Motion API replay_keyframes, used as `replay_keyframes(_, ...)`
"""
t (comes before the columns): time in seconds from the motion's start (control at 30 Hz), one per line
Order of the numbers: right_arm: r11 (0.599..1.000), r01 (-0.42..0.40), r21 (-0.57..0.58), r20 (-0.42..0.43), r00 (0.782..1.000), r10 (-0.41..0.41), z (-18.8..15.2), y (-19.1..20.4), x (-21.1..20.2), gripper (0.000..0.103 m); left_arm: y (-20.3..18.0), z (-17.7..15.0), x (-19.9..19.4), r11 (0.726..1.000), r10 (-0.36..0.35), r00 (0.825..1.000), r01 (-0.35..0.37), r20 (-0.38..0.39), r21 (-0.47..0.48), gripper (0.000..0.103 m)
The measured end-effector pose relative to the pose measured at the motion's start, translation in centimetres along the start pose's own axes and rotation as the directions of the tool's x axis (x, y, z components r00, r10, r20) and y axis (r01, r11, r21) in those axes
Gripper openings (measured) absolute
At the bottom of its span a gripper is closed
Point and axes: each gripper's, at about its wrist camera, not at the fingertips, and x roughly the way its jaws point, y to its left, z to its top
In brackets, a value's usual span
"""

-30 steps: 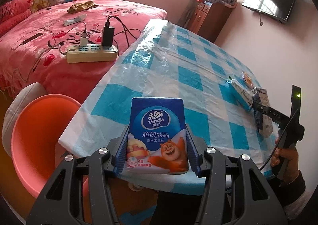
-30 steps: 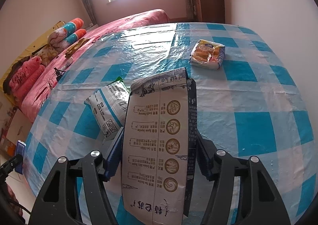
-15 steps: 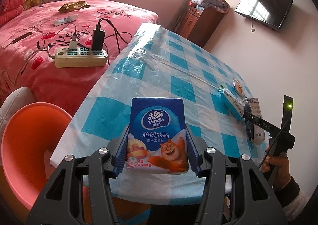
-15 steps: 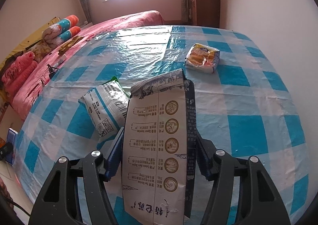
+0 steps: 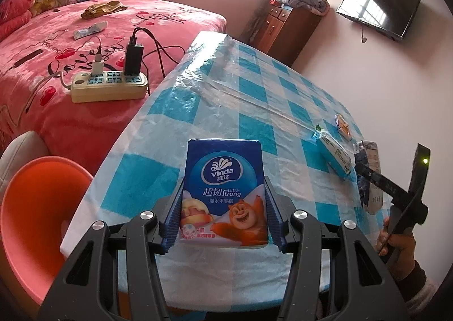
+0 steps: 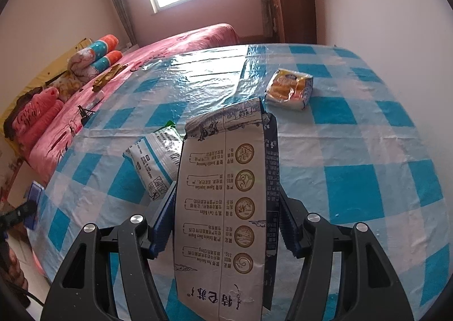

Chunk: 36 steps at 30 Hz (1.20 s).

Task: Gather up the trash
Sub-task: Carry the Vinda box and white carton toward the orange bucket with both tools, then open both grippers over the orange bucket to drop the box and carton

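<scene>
1. Nearest the front edge of the blue-and-white checked plastic tablecloth [image 5: 254, 100], the left gripper [image 5: 223, 219] is clenched on a soft blue plastic-wrapped tissue pack [image 5: 223, 193], its ribbed blue pads pressing the two long sides. The pack reads "Vinda" and "Ultra Strong", with Chinese lettering and a cartoon bear below.
2. Over that same front edge, further along it, the right gripper [image 6: 223, 221] is clamped on a tall, flattened white-and-navy paper milk carton [image 6: 223, 207], its torn top pointing away. The print is Chinese with small English lines I cannot make out, beside a column of round gold emblems.
3. Both pieces look light. The tissue pack should squash and spring back, so a mid-side hold suits it. The emptied carton looks stiff along its creases but easy to crumple; gripping its narrow edges seems right.
4. Just beyond the carton on the cloth lies a crinkly white-and-blue foil snack bag [image 6: 155, 162], probably slippery.
5. Further in sits a yellow-and-white plastic snack packet [image 6: 290, 88], well apart from the bag.
6. Beside the table's left corner stands an orange plastic tub [image 5: 36, 221], possibly the bin.
</scene>
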Motion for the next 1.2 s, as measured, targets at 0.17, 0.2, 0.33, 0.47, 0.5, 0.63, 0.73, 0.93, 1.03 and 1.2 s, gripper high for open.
replay_keyframes(0.17, 1.000, -0.029, -0.004, -0.004, 1.000, 0.029, 0.0, 0.5, -0.7, 0.064, -0.1, 0.4, -0.1, 1.000, -0.007, 1.000, 0.008, 0.018, -0.020, 0.053)
replay_keyframes(0.2, 0.999, -0.041, -0.003, -0.004, 0.999, 0.041, 0.1, 0.7, -0.9, 0.064, -0.1, 0.4, -0.1, 1.000, -0.008, 1.000, 0.008, 0.020, -0.023, 0.053)
replay_keyframes(0.33, 0.996, -0.088, -0.021, -0.008, 0.996, 0.088, 1.0, 2.3, -1.3, 0.064, 0.4, 0.5, -0.1, 0.999, 0.016, 1.000, -0.016, 0.018, -0.031, 0.053)
replay_keyframes(0.47, 0.984, -0.169, -0.055, -0.021, 0.986, 0.168, 2.1, 5.1, -1.1, 0.064, 1.5, 0.6, -0.7, 0.998, 0.044, 0.999, -0.043, 0.026, -0.050, 0.053)
replay_keyframes(0.5, 0.980, -0.184, -0.069, -0.025, 0.983, 0.183, 2.3, 5.9, -1.0, 0.064, 1.8, 0.7, -0.9, 0.997, 0.053, 0.998, -0.052, 0.029, -0.055, 0.053)
replay_keyframes(0.63, 0.956, -0.260, -0.138, -0.048, 0.965, 0.256, 2.9, 10.0, -0.7, 0.064, 3.8, 0.6, -2.1, 0.991, 0.105, 0.994, -0.100, 0.045, -0.090, 0.053)
replay_keyframes(0.73, 0.924, -0.335, -0.186, -0.085, 0.942, 0.325, 3.3, 13.5, -0.1, 0.064, 5.5, 0.5, -2.7, 0.984, 0.141, 0.989, -0.134, 0.049, -0.121, 0.053)
replay_keyframes(0.93, 0.839, -0.476, -0.262, -0.168, 0.879, 0.446, 3.5, 20.4, 1.0, 0.064, 9.6, -0.5, -4.0, 0.955, 0.233, 0.972, -0.220, 0.043, -0.199, 0.053)
replay_keyframes(1.03, 0.785, -0.549, -0.287, -0.226, 0.835, 0.502, 3.2, 24.4, 1.7, 0.064, 12.2, -1.2, -4.2, 0.931, 0.285, 0.958, -0.271, 0.025, -0.246, 0.053)
replay_keyframes(1.2, 0.710, -0.643, -0.288, -0.319, 0.763, 0.561, 2.5, 29.6, 2.8, 0.064, 15.3, -2.4, -4.3, 0.895, 0.339, 0.941, -0.325, -0.007, -0.307, 0.053)
